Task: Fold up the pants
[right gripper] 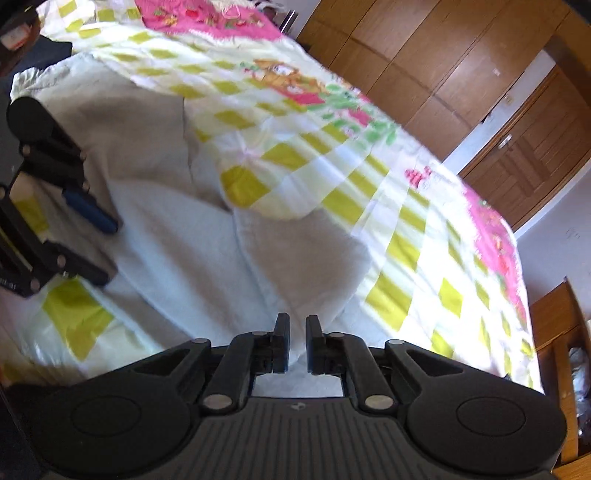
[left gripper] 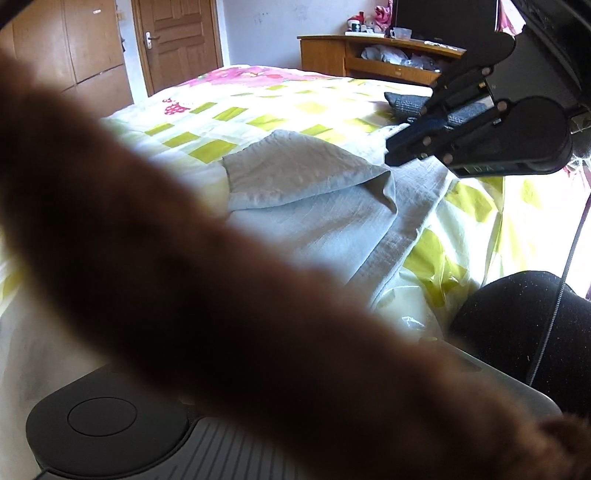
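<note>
**A:** Where are the pants point(left gripper: 325, 206)?

**B:** On the bedspread point(right gripper: 388, 206), part-folded. My right gripper point(right gripper: 296, 334) is slightly parted, empty; the left gripper point(right gripper: 105, 247) is spread. I'd pinch both layers at the hem.

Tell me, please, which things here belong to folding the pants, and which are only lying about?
Belong to the job:
grey pants
left hand-held gripper
right hand-held gripper
checked quilt, the surface under the pants

Only lying about:
dark patterned cushion
plush toys
cluttered wooden desk
wardrobe
</note>
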### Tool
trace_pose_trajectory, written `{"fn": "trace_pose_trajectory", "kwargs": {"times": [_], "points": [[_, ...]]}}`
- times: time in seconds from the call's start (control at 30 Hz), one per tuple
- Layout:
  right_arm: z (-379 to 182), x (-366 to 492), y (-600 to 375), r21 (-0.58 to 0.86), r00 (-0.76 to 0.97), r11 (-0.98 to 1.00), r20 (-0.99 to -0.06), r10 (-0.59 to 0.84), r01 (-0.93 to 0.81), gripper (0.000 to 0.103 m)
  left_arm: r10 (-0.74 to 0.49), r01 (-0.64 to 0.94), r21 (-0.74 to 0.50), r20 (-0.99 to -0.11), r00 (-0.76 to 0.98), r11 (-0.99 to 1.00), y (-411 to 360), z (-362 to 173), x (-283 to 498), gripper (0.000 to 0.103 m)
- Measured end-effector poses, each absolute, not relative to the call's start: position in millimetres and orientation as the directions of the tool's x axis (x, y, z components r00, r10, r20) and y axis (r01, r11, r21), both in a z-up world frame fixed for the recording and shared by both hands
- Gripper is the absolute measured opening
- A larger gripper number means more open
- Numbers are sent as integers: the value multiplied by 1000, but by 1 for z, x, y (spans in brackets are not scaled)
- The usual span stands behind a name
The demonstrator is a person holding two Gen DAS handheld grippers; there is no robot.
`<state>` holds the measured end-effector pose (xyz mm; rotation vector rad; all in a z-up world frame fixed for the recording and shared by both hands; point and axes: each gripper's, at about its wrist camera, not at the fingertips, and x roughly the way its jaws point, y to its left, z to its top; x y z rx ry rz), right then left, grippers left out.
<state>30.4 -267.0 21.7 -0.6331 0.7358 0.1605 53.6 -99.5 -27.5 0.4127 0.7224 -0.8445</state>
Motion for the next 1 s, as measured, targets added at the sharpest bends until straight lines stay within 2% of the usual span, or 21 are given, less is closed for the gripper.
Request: {"fn": "trace_pose_trajectory", "kwargs": {"times": [0.07, 0.2, 0.33, 0.37, 0.4, 0.5, 0.63, 0.73, 0.8, 0.87, 0.93, 1.0], "points": [[11, 44, -251, -504, 748, 779, -660, -69, -373, 45, -525, 788, 47, -721, 453, 614, -101, -29, 53, 41], [-32, 78, -221, -554, 737, 702, -673, -62, -447, 46, -525, 781, 45, -716, 460, 623, -99, -28, 52, 41], [-43, 102, -222, -600, 761, 714, -632, -148, -360, 45, -536, 773, 18, -710, 457, 634, -96, -28, 54, 41], [-39, 107, -227, -587, 759, 741, -630, -165, -326, 35, -541, 772, 10, -707, 455, 636, -95, -28, 55, 41], [-33, 112, -235, -566, 750, 769, -637, -181, -295, 18, -547, 771, 2, -704, 453, 637, -95, -29, 56, 41], [-12, 121, -261, -440, 724, 872, -671, -162, -213, 16, -553, 771, -1, -697, 456, 637, -95, -29, 56, 41], [30, 134, -306, -85, 703, 995, -711, -30, -44, 16, -557, 767, 4, -685, 470, 641, -97, -26, 55, 42], [77, 144, -328, 156, 773, 988, -628, 94, 6, 17, -560, 759, 11, -668, 490, 651, -97, -14, 60, 42], [113, 141, -337, 279, 842, 960, -514, 162, -14, 17, -565, 744, 13, -642, 518, 668, -94, 3, 64, 42], [148, 125, -344, 396, 904, 915, -361, 228, -73, 17, -567, 723, 31, -597, 567, 691, -91, 25, 64, 44], [164, 103, -348, 438, 939, 895, -265, 220, -86, 17, -574, 709, 49, -550, 607, 704, -90, 44, 62, 51], [157, 73, -361, 492, 959, 870, -227, 167, -36, 17, -579, 708, 68, -523, 625, 703, -93, 52, 55, 53]]}}
